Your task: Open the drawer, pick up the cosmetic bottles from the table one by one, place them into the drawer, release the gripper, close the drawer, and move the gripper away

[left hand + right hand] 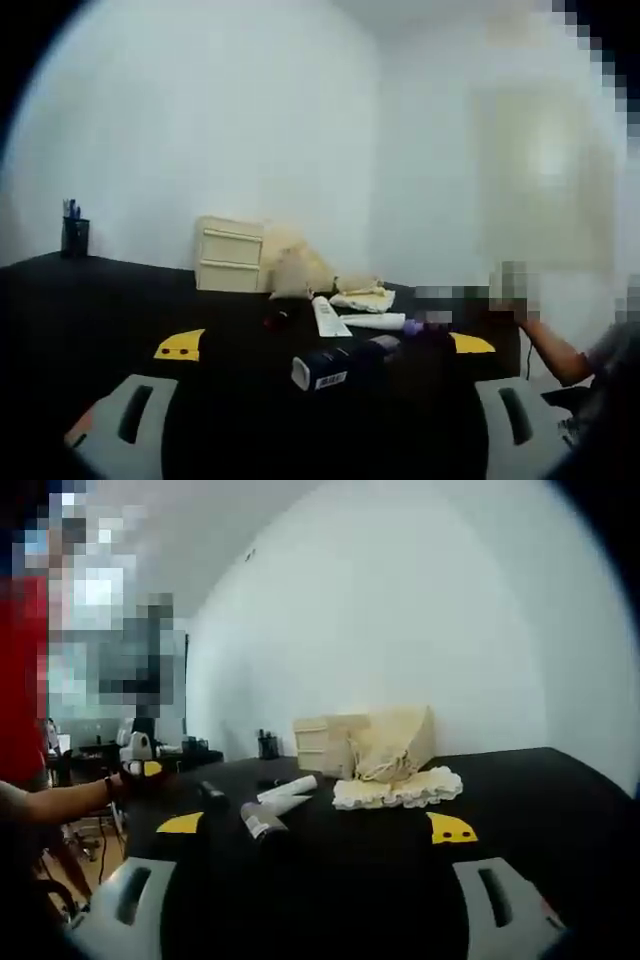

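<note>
Hovering level, left gripper (323, 347) wide apart.

Both views are blurred. My drawer unit (231, 254) is partly hidden by the cloth bag (295, 262). Bottle labels (330, 380) are unreadable. The pen cup's (75, 232) contents are too small to identify.

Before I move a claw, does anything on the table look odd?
Nothing spilled or broken. The cosmetic bottles all lie on their sides, scattered, and a cloth bag is slumped against the closed drawer unit.
</note>
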The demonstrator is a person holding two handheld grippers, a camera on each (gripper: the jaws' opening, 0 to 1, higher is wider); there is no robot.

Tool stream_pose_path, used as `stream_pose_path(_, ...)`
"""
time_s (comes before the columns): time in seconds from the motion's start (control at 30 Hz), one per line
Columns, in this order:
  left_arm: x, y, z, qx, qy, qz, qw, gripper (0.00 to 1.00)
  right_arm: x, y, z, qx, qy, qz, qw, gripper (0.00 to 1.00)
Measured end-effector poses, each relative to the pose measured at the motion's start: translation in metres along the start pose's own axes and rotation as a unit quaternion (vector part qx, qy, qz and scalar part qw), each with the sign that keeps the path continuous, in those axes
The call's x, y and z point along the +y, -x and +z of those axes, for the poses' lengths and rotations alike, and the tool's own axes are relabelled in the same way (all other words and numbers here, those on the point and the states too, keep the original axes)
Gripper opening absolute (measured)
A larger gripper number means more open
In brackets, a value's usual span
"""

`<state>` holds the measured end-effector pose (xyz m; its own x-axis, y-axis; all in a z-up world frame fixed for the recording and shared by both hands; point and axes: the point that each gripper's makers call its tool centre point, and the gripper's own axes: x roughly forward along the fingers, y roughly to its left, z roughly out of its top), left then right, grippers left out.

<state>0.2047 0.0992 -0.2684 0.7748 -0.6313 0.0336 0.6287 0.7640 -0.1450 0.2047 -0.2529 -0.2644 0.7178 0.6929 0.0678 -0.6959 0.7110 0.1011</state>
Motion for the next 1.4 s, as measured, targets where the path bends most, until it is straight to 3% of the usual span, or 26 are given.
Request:
stream_pose_path(0.03, 0.002, -0.002, -0.002, 0.009, 0.014, 0.006, 0.9998, 0.91, -0.004, -0.001, 0.001, -0.001, -0.006, -0.001, 1.0, 0.81)
stream_pose_path(0.1, 0.002, -0.004, -0.003, 0.009, -0.001, 0.01, 0.9999, 0.9, -0.011, -0.002, 0.003, -0.004, -0.014, -0.001, 0.9999, 0.8)
stream_pose_path(0.17, -0.016, -0.002, 0.003, -0.008, -0.039, -0.027, 0.9988, 0.9, -0.013, -0.001, 0.005, -0.007, -0.013, 0.005, 0.9999, 0.75)
stream_pose_path(0.2, -0.024, 0.0, 0.012, -0.034, -0.038, -0.04, 0.9979, 0.9, -0.013, -0.001, 0.005, -0.007, -0.011, 0.009, 0.9999, 0.75)
stream_pose_path(0.3, -0.02, 0.006, 0.015, -0.04, -0.012, -0.044, 0.9982, 0.92, -0.007, -0.005, 0.006, -0.002, -0.021, 0.03, 0.9993, 0.79)
stream_pose_path(0.37, -0.013, 0.004, 0.024, -0.061, 0.001, -0.032, 0.9976, 0.96, -0.011, -0.007, 0.0, 0.014, -0.014, 0.019, 0.9996, 0.79)
stream_pose_path(0.4, -0.011, 0.003, 0.024, -0.058, 0.002, -0.034, 0.9977, 0.96, -0.016, -0.008, -0.002, 0.02, -0.002, 0.004, 0.9998, 0.79)
stream_pose_path(0.57, -0.012, 0.004, 0.012, -0.031, 0.019, -0.044, 0.9984, 0.96, -0.019, -0.008, -0.002, 0.019, -0.016, 0.0, 0.9997, 0.79)
stream_pose_path(0.67, -0.016, 0.003, -0.007, 0.02, 0.015, -0.054, 0.9982, 0.96, -0.023, -0.006, 0.004, 0.007, -0.035, -0.001, 0.9994, 0.79)
stream_pose_path(0.9, -0.021, 0.004, 0.0, 0.002, 0.02, -0.064, 0.9977, 0.96, -0.027, -0.006, 0.002, 0.015, -0.039, -0.012, 0.999, 0.8)
stream_pose_path(1.03, -0.022, 0.005, -0.002, 0.004, 0.015, -0.06, 0.9981, 0.96, -0.021, -0.006, 0.003, 0.017, -0.038, 0.006, 0.9991, 0.82)
stream_pose_path(1.17, -0.022, 0.008, 0.001, -0.005, 0.014, -0.055, 0.9984, 0.96, -0.005, -0.005, 0.002, 0.039, -0.005, 0.039, 0.9985, 0.85)
stream_pose_path(1.3, -0.02, 0.008, 0.004, -0.009, 0.02, -0.058, 0.9981, 0.96, 0.006, -0.002, 0.01, 0.048, 0.023, 0.041, 0.9977, 0.85)
stream_pose_path(1.4, -0.021, 0.009, 0.006, -0.014, 0.018, -0.062, 0.9978, 0.96, 0.006, -0.002, 0.023, 0.039, 0.048, 0.025, 0.9977, 0.77)
